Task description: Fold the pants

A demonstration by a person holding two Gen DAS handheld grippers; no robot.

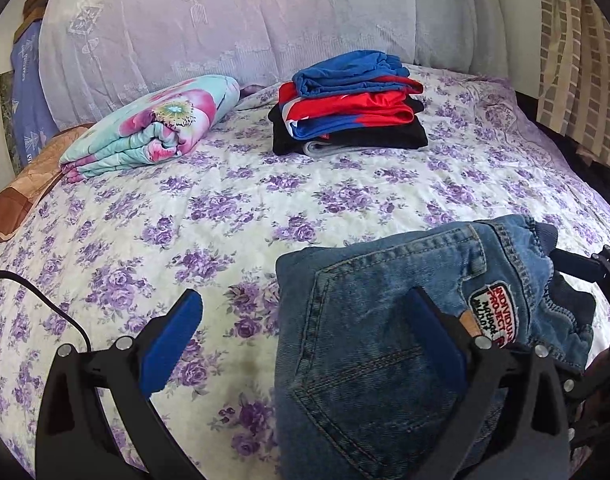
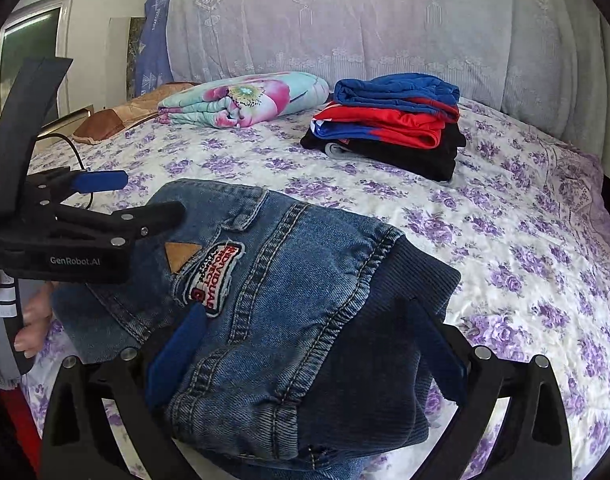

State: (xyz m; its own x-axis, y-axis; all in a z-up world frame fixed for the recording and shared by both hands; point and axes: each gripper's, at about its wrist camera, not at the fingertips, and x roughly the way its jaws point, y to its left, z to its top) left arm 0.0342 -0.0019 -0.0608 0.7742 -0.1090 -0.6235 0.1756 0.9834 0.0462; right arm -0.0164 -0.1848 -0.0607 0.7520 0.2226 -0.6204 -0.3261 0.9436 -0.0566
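Folded jeans (image 2: pixel 289 280) sit right under our right gripper (image 2: pixel 305 344), both grippers spread and pinching nothing.

Right gripper's jaws straddle the waistband end: left pad lies on the denim by the embroidered patch (image 2: pixel 219 276), right pad over the dark ribbed band. Left gripper (image 1: pixel 305 340) has its jaws wide too; its right finger rests on the jeans' pocket panel, its left finger hangs over bare floral bedspread (image 1: pixel 233 200). In the right wrist view the left gripper reaches in from the left of our jaws, its upper finger over the denim's far corner. Well ahead of both sets of jaws we see a stack of folded clothes (image 1: pixel 349 104), a rolled floral blanket (image 1: pixel 153 124) left of it.
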